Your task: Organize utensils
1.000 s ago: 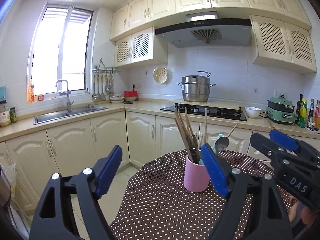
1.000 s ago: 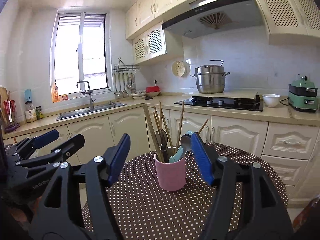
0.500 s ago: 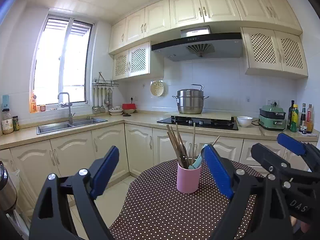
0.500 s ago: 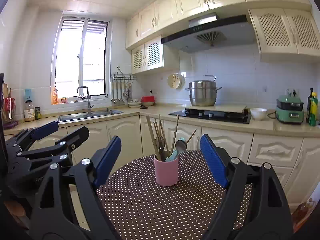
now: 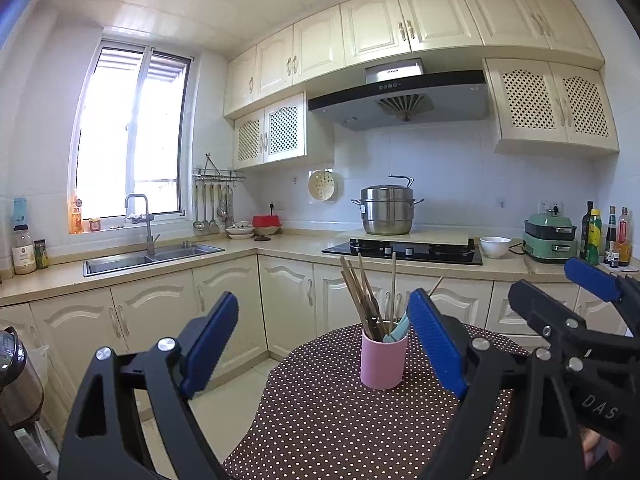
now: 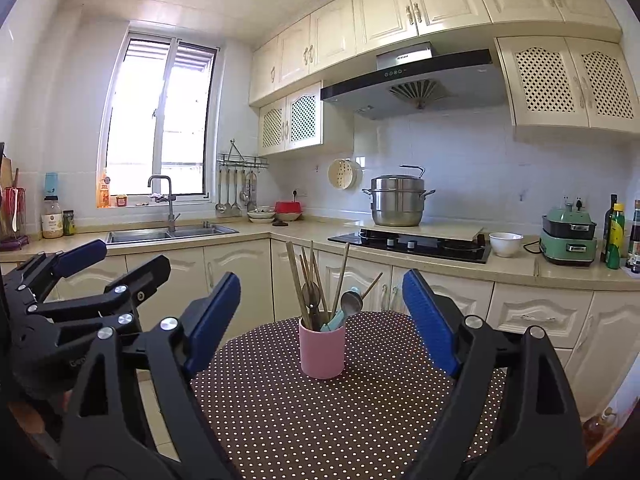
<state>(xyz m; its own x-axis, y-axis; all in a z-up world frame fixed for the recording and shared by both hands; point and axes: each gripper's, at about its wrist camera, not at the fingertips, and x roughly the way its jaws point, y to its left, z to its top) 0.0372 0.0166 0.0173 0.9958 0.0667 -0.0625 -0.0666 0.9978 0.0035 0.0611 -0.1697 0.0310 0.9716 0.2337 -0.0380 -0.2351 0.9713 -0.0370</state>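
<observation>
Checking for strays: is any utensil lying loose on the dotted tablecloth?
No, the chopsticks and spoons all stand in the pink cup; the tablecloth is otherwise bare.

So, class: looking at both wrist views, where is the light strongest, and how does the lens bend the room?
Left wrist view: the window is blown out white, and the upper cabinets bow in a curve. Right wrist view: the window glares the same way, the countertop bends, and the corners fall dark; the pink utensil cup stays sharp.
</observation>
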